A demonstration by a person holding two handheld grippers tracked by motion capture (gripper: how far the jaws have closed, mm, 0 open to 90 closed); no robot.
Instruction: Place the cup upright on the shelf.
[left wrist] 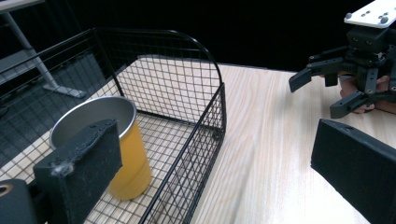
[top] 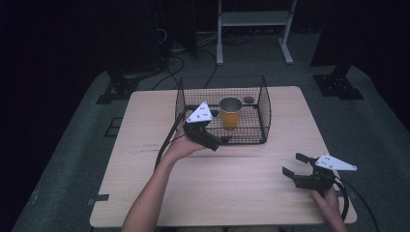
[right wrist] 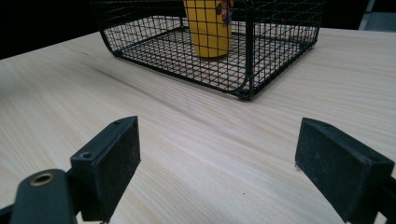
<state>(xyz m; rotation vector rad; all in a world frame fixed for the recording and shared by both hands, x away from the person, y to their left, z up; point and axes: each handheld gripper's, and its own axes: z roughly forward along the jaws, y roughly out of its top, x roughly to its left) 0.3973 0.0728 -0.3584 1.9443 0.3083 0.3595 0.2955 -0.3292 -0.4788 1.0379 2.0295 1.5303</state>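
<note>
Two hand-held grippers are at work over a pale wooden bench (top: 241, 193), and the black wire basket (top: 265, 104) on it serves as the landmark. Inside the basket, toward its middle, a yellow cup (top: 230, 113) with a metal rim stands upright on the mesh floor — nothing touches it.

The left hand-held gripper (top: 220, 141) hovers at the basket's near left corner, its jaws spread wide and empty; in the left gripper view one jaw sits just in front of the cup while the other lies outside the basket's wall.

The right hand-held gripper (top: 295, 165) rests well apart from the basket, off toward its near right side, low over the bench — jaws wide open, holding nothing, pointed back at the basket.
</note>
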